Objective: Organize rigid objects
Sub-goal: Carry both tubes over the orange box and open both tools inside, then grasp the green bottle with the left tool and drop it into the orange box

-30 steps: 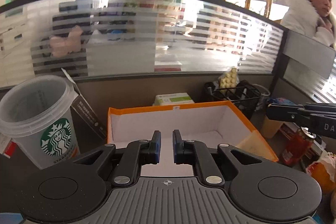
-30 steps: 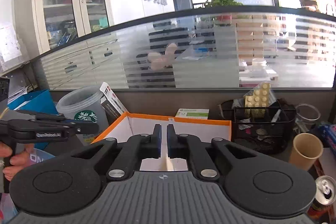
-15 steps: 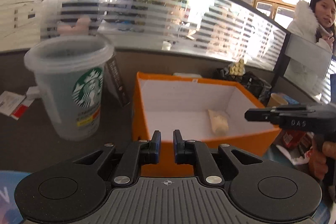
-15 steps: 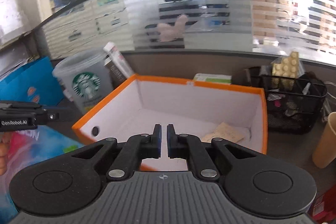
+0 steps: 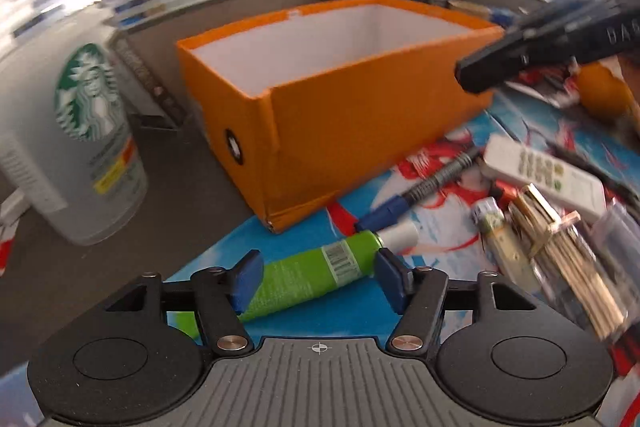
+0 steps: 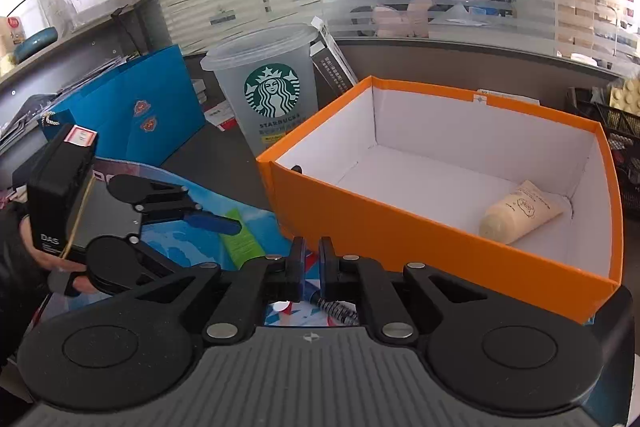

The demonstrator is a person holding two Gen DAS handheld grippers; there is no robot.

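Frosted translucent plastic cup [image 6: 269,87]: round green-and-white siren logo, "STARBUCKS" printed beneath it; the yellow label strip lower down is too small to read. The logo also shows on it in the left wrist view [image 5: 86,135], blurred.

Black box-shaped camera block [image 6: 60,203] on the left hand-held gripper: white "DAS" near its lower edge, finer lines under it illegible.

Green squeeze tube [image 5: 316,273]: barcode panel, digits unreadable.

Cream tube [image 6: 520,213] in the orange cardboard box [image 6: 400,223]: print too faint.

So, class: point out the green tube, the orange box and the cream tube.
green tube [image 5: 308,277], left wrist view, middle of its body.
orange box [image 6: 400,223], right wrist view, near outer wall.
cream tube [image 6: 516,213], right wrist view, middle of its body.
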